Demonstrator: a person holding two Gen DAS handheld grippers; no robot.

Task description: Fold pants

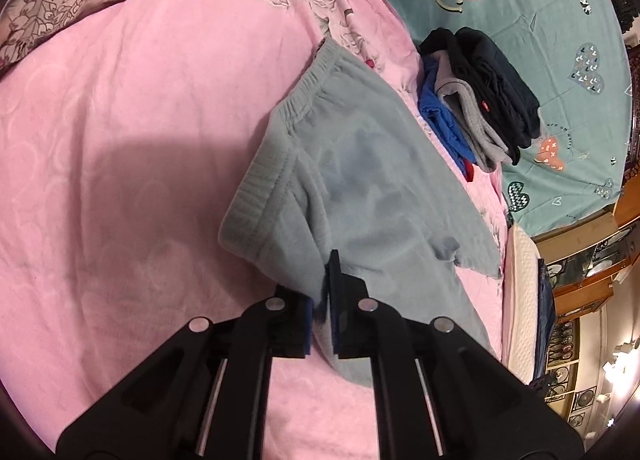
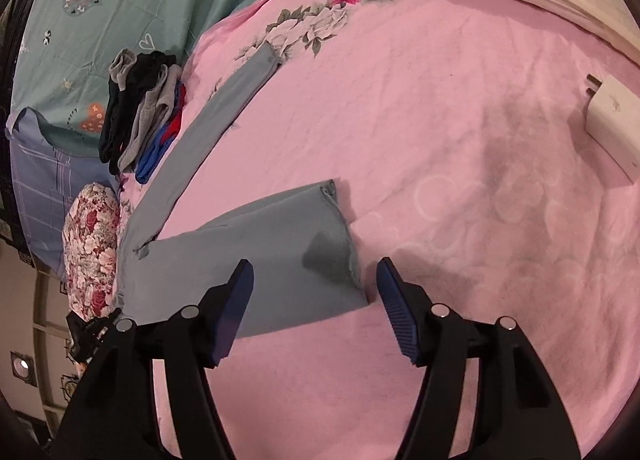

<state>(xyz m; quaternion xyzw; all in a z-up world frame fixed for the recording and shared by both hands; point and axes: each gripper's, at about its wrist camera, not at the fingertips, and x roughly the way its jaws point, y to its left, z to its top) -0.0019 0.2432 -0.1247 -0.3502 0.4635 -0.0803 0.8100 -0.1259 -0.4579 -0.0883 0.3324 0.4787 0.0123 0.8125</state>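
L gripper (image 1: 322, 312) clamped on grey pants (image 1: 360, 180); only L view shows the waistband. R gripper (image 2: 316, 292) jaws wide apart over a folded-back leg, empty; only R view shows white charger (image 2: 612, 128).

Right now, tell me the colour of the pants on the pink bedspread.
Pale grey-blue soft fabric pants, clearest in the left wrist view.

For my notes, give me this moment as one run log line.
left tool: shut on grey pants | right tool: open, above folded leg | surface: pink blanket | fold: unfinished
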